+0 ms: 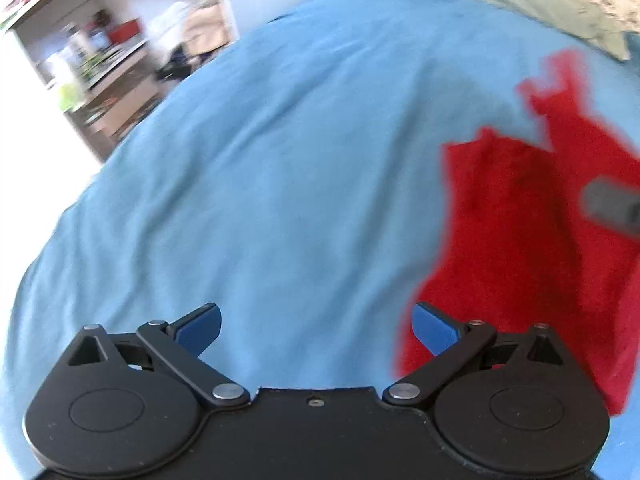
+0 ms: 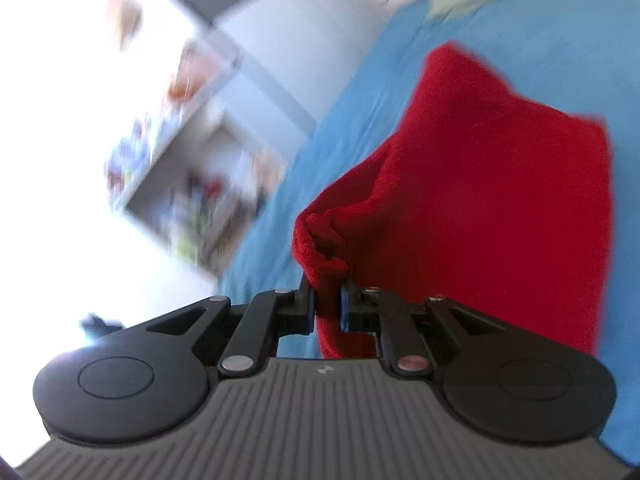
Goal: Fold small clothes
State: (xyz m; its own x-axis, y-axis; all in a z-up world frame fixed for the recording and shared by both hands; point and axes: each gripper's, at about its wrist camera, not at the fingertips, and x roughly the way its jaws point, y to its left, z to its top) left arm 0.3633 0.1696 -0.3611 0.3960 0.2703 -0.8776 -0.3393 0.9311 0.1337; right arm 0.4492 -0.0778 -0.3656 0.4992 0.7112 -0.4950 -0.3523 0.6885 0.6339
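- L gripper (image 1: 316,330): jaws spread wide, holding nothing, over blue bedsheet (image 1: 260,184).
- R gripper (image 2: 325,304): jaws clamped on bunched edge of red garment (image 2: 472,208).
- Garment hangs from R gripper, lifted above sheet; in left wrist view it's to the right of L gripper.
- Shelving (image 1: 92,60) in bkgd, blurred.

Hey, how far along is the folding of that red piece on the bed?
Early stage. Done: the right gripper has pinched a bunched edge of the red garment and lifted it off the blue bedsheet. In hand: that single grip only; the left gripper is open and empty. Left: no neat fold is visible, so all the folding.
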